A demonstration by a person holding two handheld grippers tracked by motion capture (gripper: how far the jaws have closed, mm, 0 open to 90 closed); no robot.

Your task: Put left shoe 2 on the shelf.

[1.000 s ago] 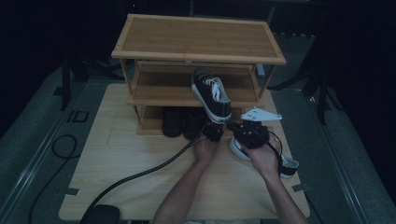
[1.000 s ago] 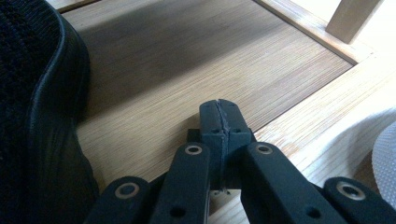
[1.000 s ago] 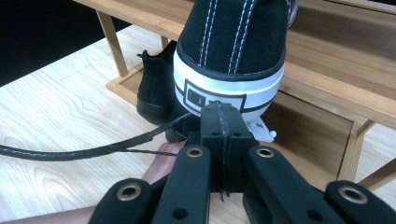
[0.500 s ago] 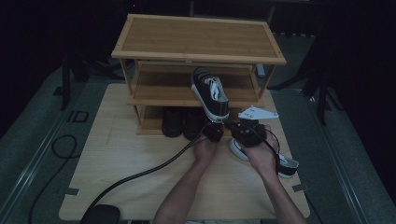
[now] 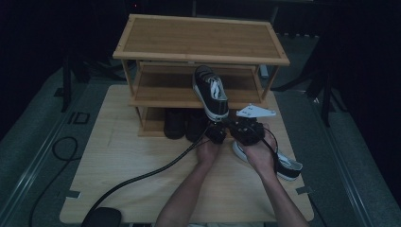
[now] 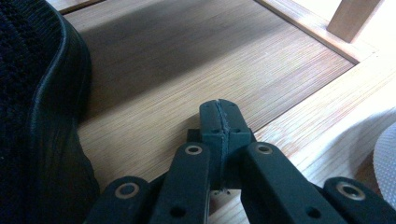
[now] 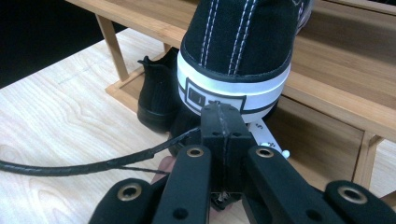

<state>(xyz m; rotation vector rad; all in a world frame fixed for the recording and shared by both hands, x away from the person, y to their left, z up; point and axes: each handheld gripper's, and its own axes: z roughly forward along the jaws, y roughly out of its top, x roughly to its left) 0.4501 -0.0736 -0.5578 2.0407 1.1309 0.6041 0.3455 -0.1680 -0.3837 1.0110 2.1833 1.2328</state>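
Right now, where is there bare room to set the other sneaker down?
Free: the rack's top shelf and the middle shelf left of the black sneaker. Crowded: the bottom shelf holds dark shoes, with both grippers just in front.

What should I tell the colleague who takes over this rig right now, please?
Left gripper: shut, empty, low over the rack's bottom shelf, beside a dark shoe.
Right gripper: shut, empty, at the heel of the sneaker; I cannot tell whether it touches.
The sneaker sits on the middle shelf, heel overhanging the front edge.
Its mate lies on the table, by the right hand.
Left, probably: push the sneaker fully in, then shelve its mate.
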